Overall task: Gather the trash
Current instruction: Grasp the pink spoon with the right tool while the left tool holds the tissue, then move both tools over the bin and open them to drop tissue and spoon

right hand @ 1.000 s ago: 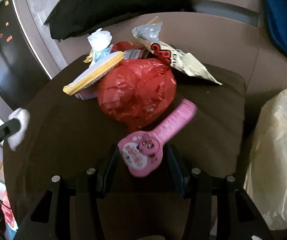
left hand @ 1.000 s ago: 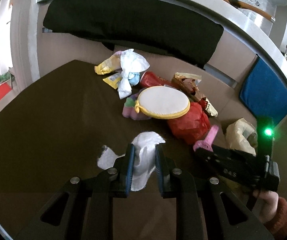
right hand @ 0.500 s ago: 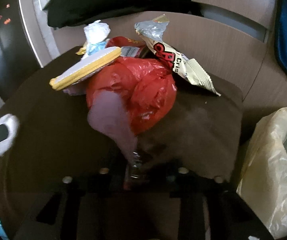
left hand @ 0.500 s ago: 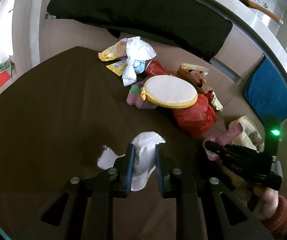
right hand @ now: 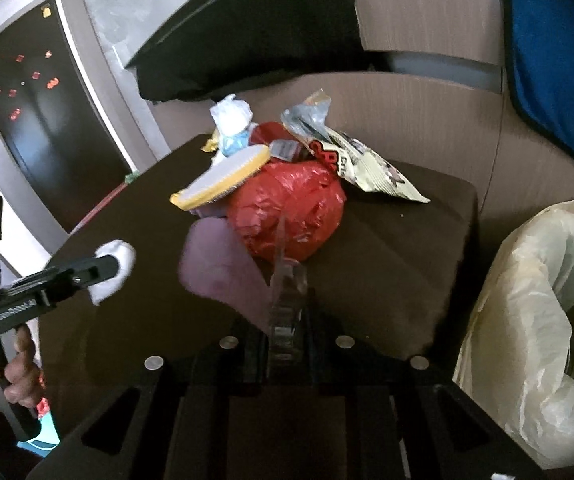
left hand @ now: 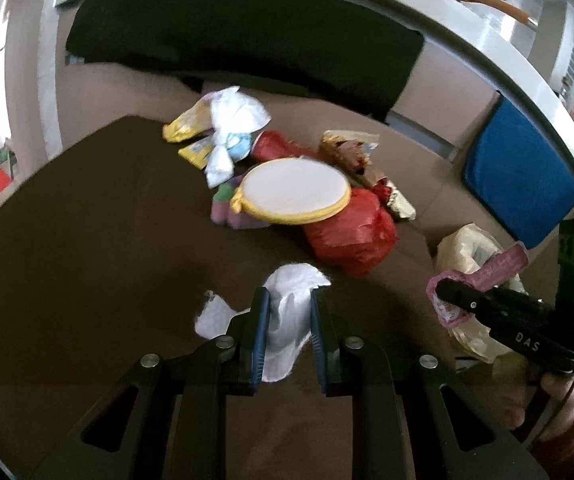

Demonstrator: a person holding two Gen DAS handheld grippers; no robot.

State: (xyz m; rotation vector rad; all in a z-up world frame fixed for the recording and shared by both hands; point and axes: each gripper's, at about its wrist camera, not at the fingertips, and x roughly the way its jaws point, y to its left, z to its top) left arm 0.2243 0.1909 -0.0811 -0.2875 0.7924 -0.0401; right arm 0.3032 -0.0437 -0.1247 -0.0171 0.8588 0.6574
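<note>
the left hand-held gripper (left hand: 286, 320) is clenched on a white tissue (left hand: 287, 312) above the dark table (left hand: 87, 220). the right hand-held gripper (right hand: 285, 300) is closing on a pink toy watch (left hand: 483, 280), lifted beside the yellowish trash bag (right hand: 527, 300).

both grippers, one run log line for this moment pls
left gripper: shut on white tissue | right gripper: closing on pink toy watch | bin bag: beside table, open
</note>
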